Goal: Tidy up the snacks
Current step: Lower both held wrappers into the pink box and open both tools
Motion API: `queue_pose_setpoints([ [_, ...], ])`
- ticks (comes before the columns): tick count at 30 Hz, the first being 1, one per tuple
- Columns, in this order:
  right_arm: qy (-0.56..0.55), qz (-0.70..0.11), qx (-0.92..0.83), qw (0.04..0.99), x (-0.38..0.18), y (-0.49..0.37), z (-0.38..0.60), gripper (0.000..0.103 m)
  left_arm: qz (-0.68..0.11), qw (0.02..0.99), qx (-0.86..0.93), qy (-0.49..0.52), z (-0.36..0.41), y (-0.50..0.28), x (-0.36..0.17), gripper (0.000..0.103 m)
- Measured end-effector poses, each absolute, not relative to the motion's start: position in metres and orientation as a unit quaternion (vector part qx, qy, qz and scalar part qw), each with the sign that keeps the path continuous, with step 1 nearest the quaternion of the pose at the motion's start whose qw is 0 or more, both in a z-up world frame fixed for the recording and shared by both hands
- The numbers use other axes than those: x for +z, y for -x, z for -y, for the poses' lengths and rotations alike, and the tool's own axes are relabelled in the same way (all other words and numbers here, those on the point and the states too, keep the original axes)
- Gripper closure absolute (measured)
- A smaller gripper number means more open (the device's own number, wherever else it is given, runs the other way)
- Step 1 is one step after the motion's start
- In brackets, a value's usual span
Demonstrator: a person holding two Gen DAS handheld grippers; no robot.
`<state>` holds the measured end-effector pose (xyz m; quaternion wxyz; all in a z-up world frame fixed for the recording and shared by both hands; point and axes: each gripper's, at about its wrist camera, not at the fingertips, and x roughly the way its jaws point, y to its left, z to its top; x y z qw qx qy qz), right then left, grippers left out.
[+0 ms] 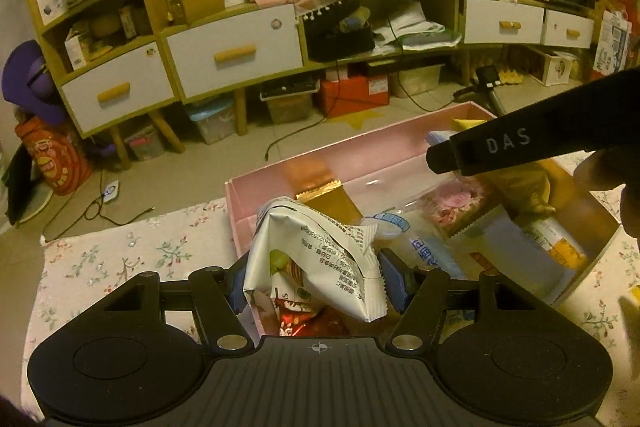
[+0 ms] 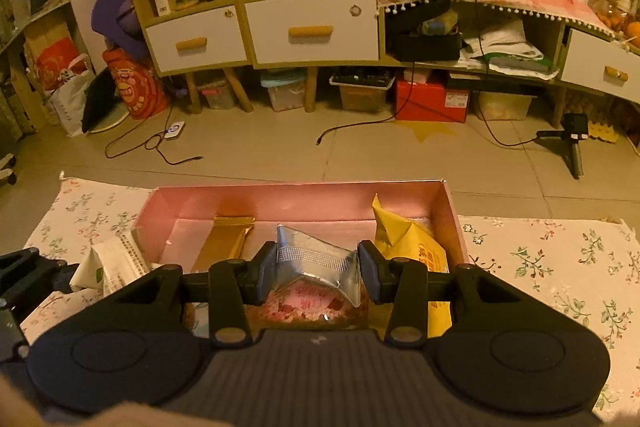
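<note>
Snacks filled much of the pink box (image 2: 304,201), which sat on a flowered cloth (image 2: 560,267) near the cloth's far edge, with bare floor beyond. Inside, the far left part of the box floor was open, between a gold packet (image 2: 226,239) and the left wall; a yellow bag (image 2: 412,247) leaned in the right corner.

The left wrist view showed the left gripper (image 1: 316,279) pressed on a crumpled white packet (image 1: 320,247) above the box's near left corner, and the dark body of the other tool crossing over the box's right end. It also showed blue and clear packets (image 1: 424,247) low in the box, which the right view hid.

The right wrist view showed the right gripper (image 2: 318,271) pinching the silver top of a pink packet (image 2: 316,259) over the box's middle, its fingers (image 2: 370,269) set narrow, the white packet just left of them.
</note>
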<state>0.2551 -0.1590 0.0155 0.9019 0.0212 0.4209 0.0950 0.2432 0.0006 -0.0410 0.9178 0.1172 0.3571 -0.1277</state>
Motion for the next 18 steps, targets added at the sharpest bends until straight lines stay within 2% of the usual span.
queue_pose_setpoints([
  [6, -0.019, -0.426, 0.087, 0.9, 0.014, -0.261, 0.158, 0.061, -0.358, 0.918, -0.131, -0.105, -0.003, -0.247, -0.04, 0.036],
  [8, -0.018, -0.426, 0.085, 0.9, 0.014, -0.262, 0.158, 0.057, -0.359, 0.918, -0.134, -0.103, -0.004, -0.246, -0.04, 0.034],
  [12, -0.02, -0.422, 0.09, 0.902, 0.017, -0.26, 0.159, 0.04, -0.361, 0.918, -0.134, -0.099, -0.004, -0.245, -0.039, 0.029],
  [15, -0.011, -0.419, 0.09, 0.904, 0.022, -0.258, 0.158, 0.034, -0.355, 0.92, -0.135, -0.099, -0.003, -0.242, -0.035, 0.019],
  [18, -0.01, -0.413, 0.088, 0.906, 0.028, -0.255, 0.159, 0.029, -0.353, 0.92, -0.14, -0.1, -0.002, -0.239, -0.028, 0.015],
])
